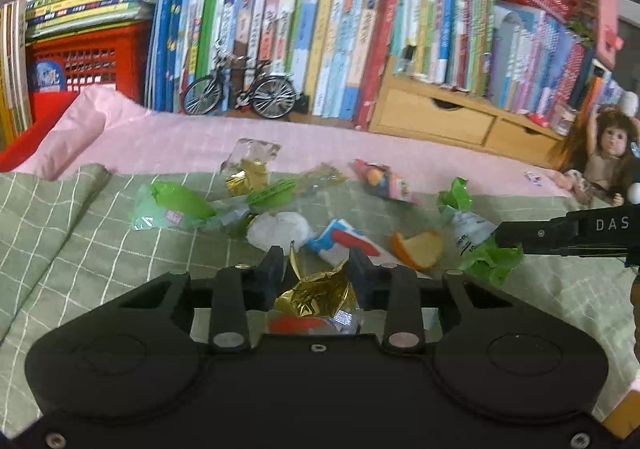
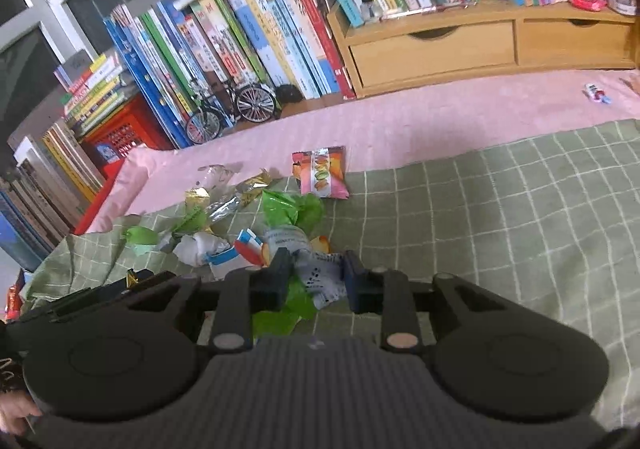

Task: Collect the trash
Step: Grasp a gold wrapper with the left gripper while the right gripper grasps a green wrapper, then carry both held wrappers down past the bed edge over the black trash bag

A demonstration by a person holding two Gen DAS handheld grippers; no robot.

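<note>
Litter lies in a heap on the green checked cloth (image 1: 80,249). My left gripper (image 1: 316,267) is shut on a crumpled gold wrapper (image 1: 316,293), which fills the gap between its fingers. My right gripper (image 2: 316,273) is shut on a green-and-white wrapper (image 2: 320,281); in the left wrist view its fingertips (image 1: 504,235) clamp that wrapper (image 1: 472,237). Beyond lie a green bag (image 1: 172,205), a white tissue (image 1: 280,229), a blue-and-red packet (image 1: 344,241), an orange-rimmed piece (image 1: 418,249) and a pink snack packet (image 2: 320,173).
A pink sheet (image 2: 440,117) runs behind the cloth. Rows of books (image 1: 320,49), a toy bicycle (image 1: 240,93), a wooden drawer unit (image 1: 440,117) and a red crate (image 1: 88,57) line the back. A doll (image 1: 604,153) sits at the right. A small candy (image 2: 598,93) lies apart.
</note>
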